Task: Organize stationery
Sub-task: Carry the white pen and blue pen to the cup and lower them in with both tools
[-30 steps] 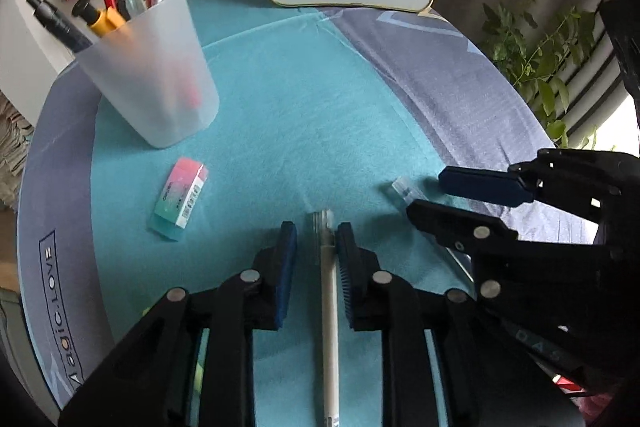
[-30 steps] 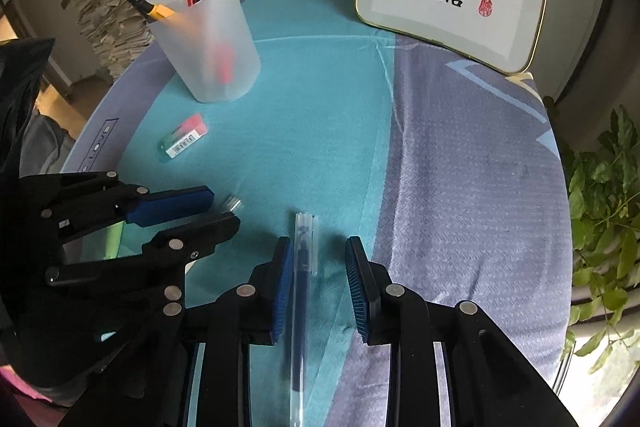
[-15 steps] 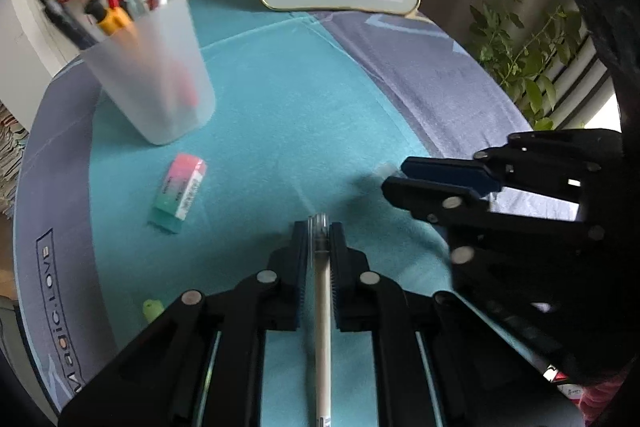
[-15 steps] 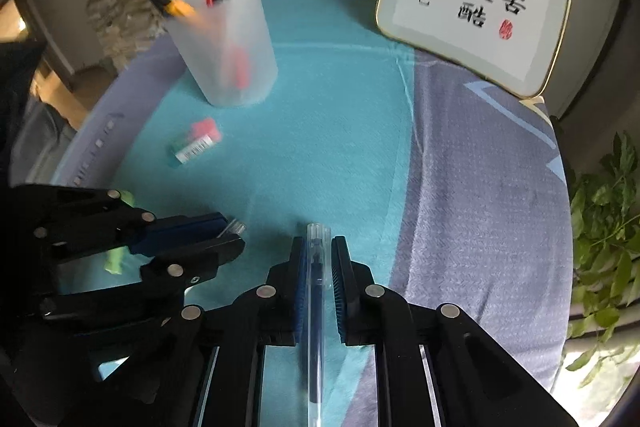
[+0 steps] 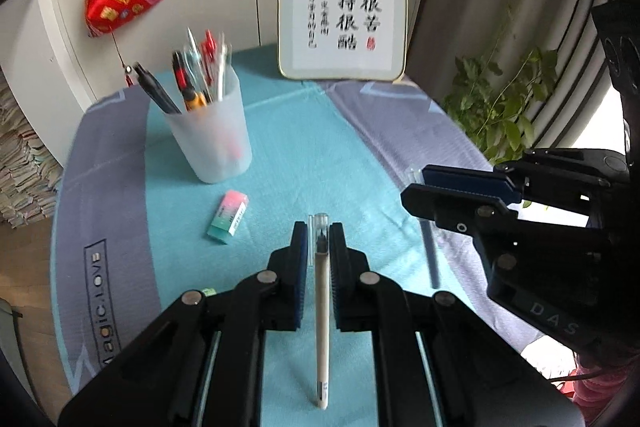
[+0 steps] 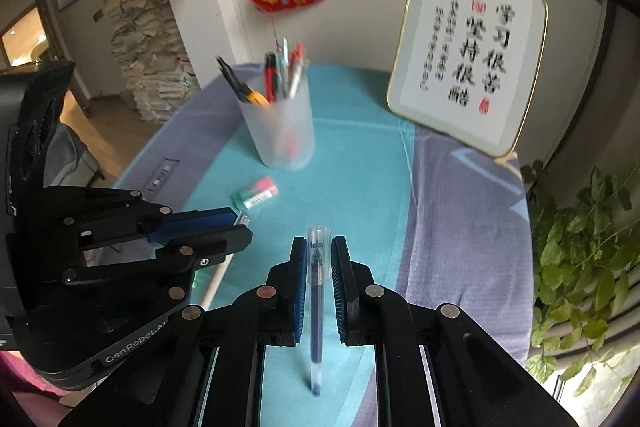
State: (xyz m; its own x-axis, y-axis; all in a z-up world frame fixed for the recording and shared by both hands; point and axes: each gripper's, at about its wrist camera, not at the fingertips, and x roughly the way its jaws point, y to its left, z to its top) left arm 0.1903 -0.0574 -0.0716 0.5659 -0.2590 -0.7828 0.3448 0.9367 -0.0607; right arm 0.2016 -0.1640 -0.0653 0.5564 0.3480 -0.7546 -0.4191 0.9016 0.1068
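Observation:
My left gripper point(image 5: 319, 241) is shut on a white pen point(image 5: 321, 311) and holds it above the teal cloth. My right gripper point(image 6: 318, 253) is shut on a clear blue pen point(image 6: 316, 303), also lifted off the table. Each gripper shows in the other's view: the right one point(image 5: 416, 187) at right, the left one point(image 6: 240, 227) at left. A frosted pen cup point(image 5: 210, 133) full of pens stands ahead on the left; it also shows in the right wrist view point(image 6: 284, 131). A pink-and-green eraser point(image 5: 228, 215) lies in front of the cup, and shows in the right wrist view point(image 6: 256, 193).
A framed calligraphy board point(image 5: 344, 17) leans at the table's back edge. A red ornament point(image 5: 118, 1) hangs on the wall behind the cup. A green plant point(image 6: 580, 259) stands past the table's right edge. A small green thing point(image 5: 209, 291) lies by my left fingers.
Both grippers closed on their pens, then lifted them off the cloth and tilted up, so the wall and the cup's top have come into view.

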